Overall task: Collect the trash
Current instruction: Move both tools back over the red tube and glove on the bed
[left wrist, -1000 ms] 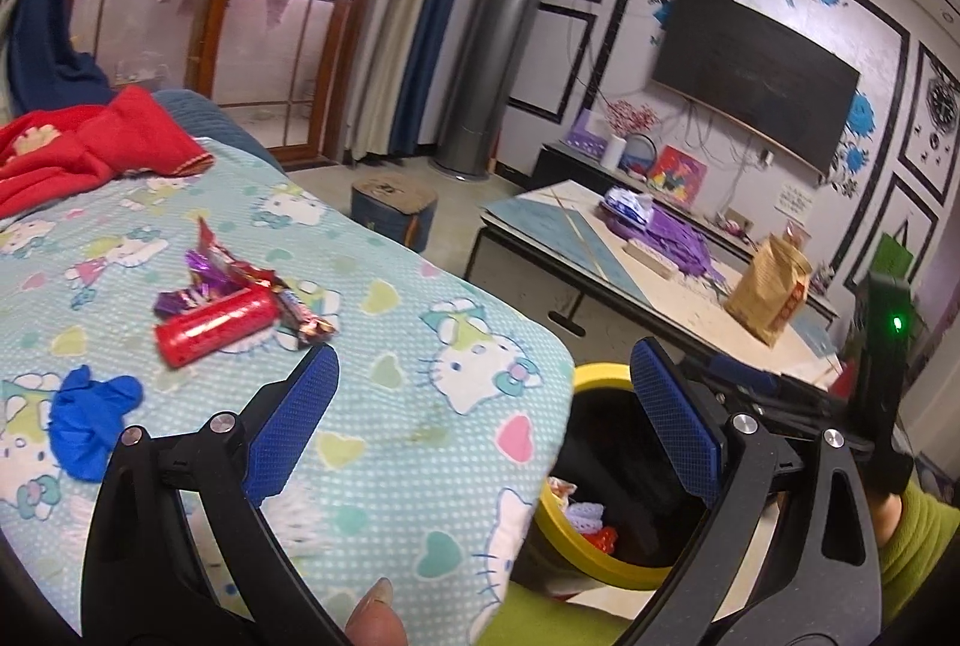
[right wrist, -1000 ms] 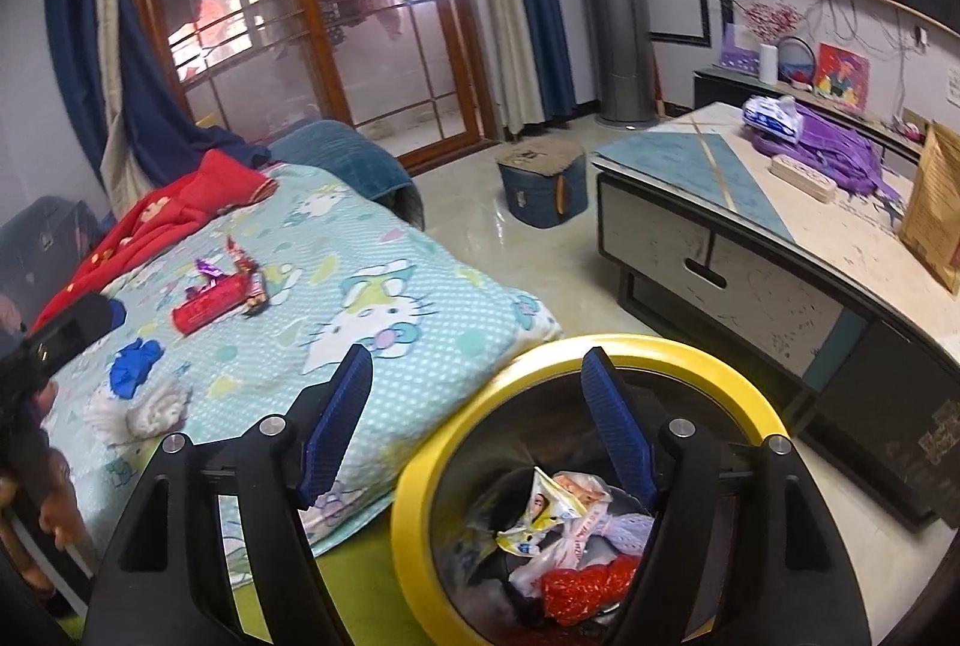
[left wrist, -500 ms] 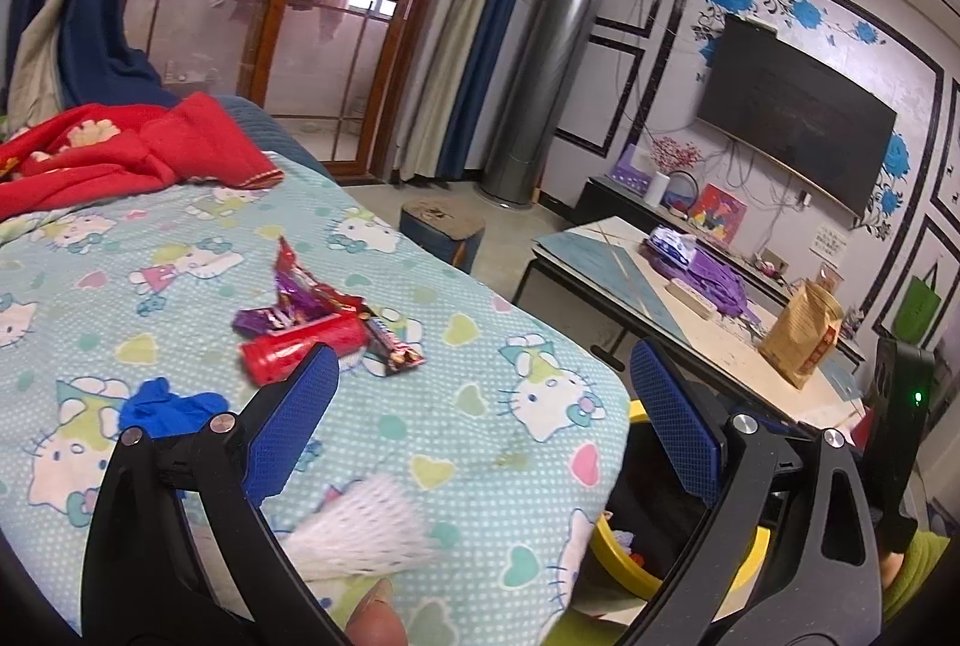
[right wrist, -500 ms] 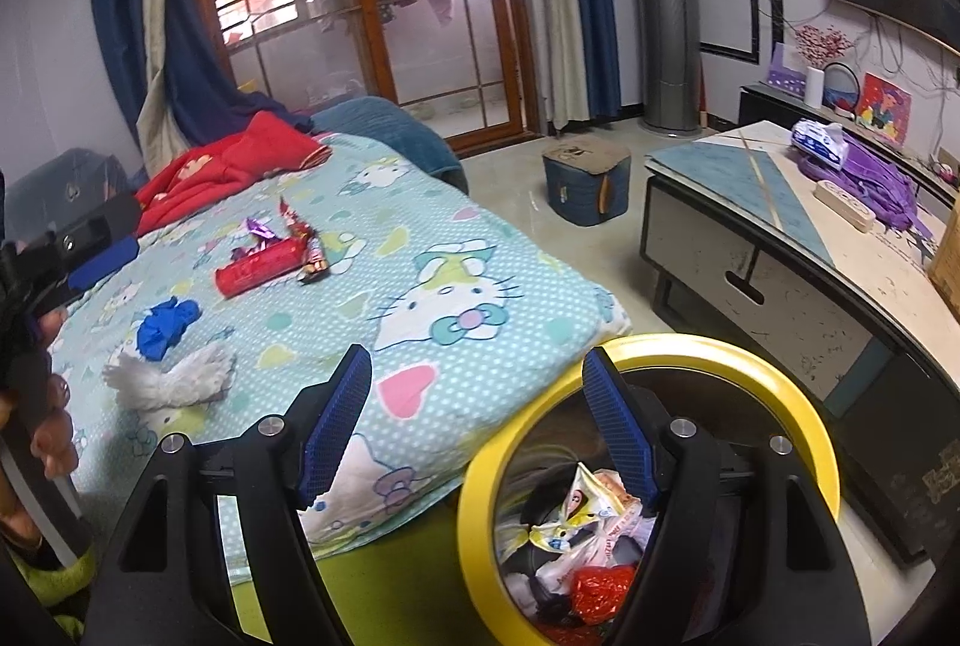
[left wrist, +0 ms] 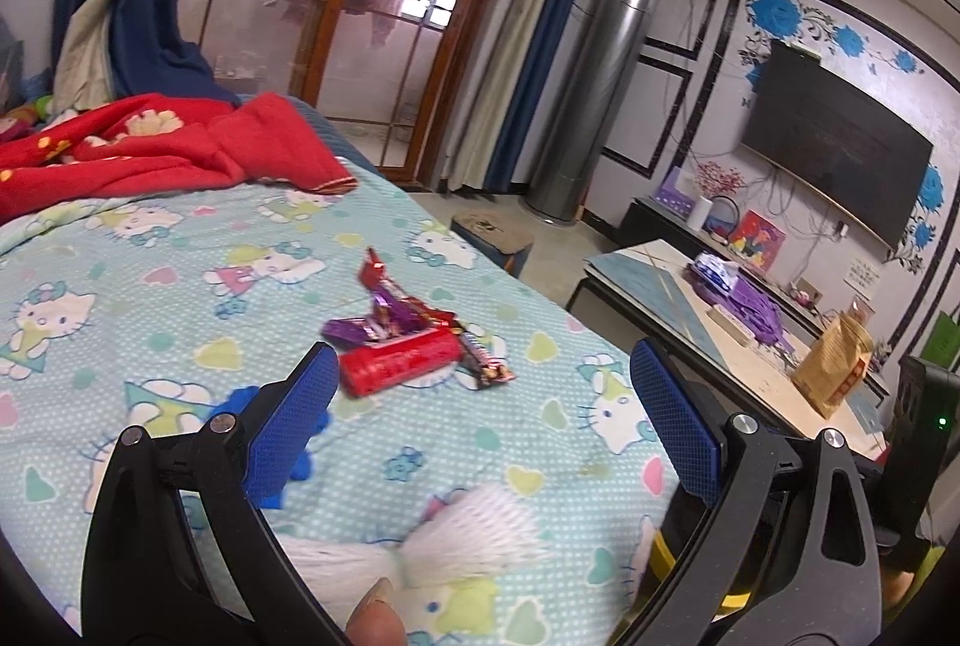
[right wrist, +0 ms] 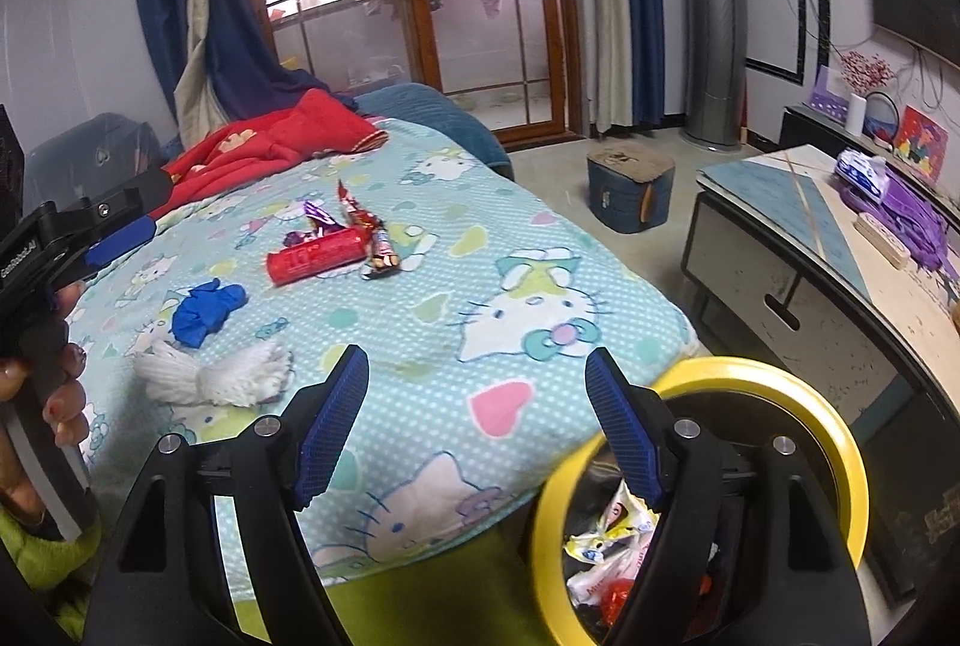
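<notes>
Trash lies on the Hello Kitty bedspread (right wrist: pixel 516 286): a red tube wrapper (left wrist: pixel 399 361) (right wrist: pixel 315 259), purple and red candy wrappers (left wrist: pixel 390 313) (right wrist: pixel 360 220), a blue crumpled glove (right wrist: pixel 207 310), partly hidden behind the left finger in the left wrist view (left wrist: pixel 300 466), and a white foam net (left wrist: pixel 456 538) (right wrist: pixel 213 373). My left gripper (left wrist: pixel 480 406) is open and empty over the bed, above the foam net. My right gripper (right wrist: pixel 477 424) is open and empty at the bed's near edge. The yellow-rimmed bin (right wrist: pixel 840 442) holds wrappers, lower right.
A red blanket (left wrist: pixel 150 148) lies at the bed's far end. A low table (right wrist: pixel 840 250) with purple items stands right of the bin. A blue stool (right wrist: pixel 627 190) sits on the floor. My left gripper's body shows at the right wrist view's left edge (right wrist: pixel 48 250).
Both grippers have swung left from the bin toward the bed. The foam net has come into the left wrist view, and the trash pile now sits between the left fingers.
</notes>
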`<state>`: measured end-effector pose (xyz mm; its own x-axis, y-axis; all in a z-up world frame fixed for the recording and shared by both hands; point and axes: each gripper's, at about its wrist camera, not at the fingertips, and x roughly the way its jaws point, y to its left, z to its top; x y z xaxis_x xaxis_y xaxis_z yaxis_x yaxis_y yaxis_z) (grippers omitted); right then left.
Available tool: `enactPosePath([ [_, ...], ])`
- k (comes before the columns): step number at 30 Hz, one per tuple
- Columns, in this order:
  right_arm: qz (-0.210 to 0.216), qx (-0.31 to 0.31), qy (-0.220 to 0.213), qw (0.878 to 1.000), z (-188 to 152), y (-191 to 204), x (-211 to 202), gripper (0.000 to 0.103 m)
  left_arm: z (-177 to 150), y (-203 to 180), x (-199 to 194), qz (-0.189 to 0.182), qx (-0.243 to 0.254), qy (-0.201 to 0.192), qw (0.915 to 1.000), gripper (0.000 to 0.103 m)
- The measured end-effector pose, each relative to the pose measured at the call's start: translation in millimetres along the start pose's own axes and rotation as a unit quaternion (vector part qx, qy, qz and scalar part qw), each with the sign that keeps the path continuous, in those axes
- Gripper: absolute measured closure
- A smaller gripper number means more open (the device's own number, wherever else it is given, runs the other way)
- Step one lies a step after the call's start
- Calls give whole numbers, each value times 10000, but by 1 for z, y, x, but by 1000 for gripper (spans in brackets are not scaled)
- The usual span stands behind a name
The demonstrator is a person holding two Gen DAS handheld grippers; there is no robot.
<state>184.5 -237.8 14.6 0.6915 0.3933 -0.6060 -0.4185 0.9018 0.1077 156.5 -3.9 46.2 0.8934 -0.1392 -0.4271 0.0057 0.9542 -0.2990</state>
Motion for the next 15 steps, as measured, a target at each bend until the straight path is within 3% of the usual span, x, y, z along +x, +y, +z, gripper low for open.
enactPosePath([
  [15, 290, -456, -14, 9985, 26, 50, 42, 30, 2, 55, -7, 643, -340, 79, 9973, 14],
])
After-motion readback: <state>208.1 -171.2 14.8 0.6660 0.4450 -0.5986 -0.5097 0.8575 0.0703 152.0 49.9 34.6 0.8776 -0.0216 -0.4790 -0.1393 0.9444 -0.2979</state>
